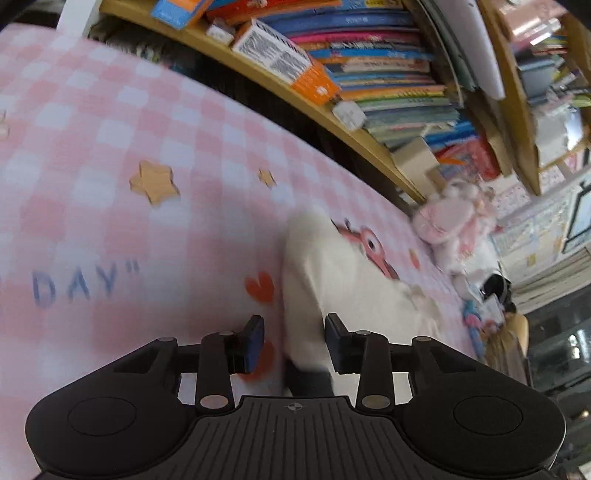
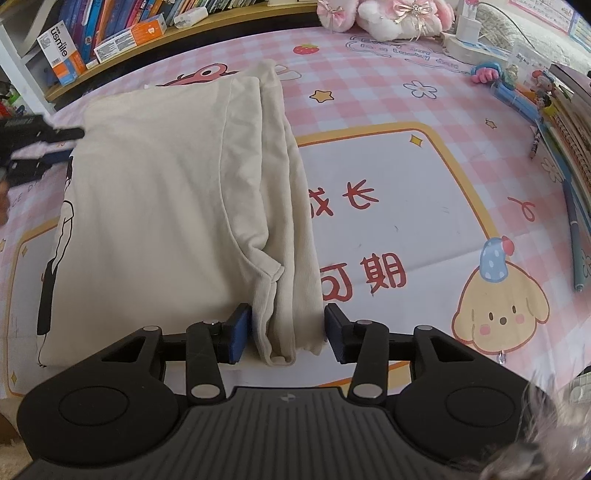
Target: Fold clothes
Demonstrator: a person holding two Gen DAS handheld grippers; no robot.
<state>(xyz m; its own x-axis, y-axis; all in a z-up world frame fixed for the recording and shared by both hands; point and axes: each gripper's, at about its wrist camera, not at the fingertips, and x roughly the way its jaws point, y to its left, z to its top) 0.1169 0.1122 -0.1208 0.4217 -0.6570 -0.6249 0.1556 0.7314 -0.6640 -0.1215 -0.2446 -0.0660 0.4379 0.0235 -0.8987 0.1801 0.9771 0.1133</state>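
A cream T-shirt lies folded on the pink checkered mat, with a dark print along its left side and its right side doubled over in a long strip. My right gripper is open at the near hem, and the bunched strip sits between its blue pads. In the left wrist view, which is blurred, the shirt runs away from my left gripper, which is open with the cloth's edge between its fingers. That left gripper also shows in the right wrist view at the shirt's far left corner.
A wooden bookshelf with books and boxes runs along the mat's far edge. Pink plush toys and a white power strip sit at the back right. Notebooks and pens line the right edge.
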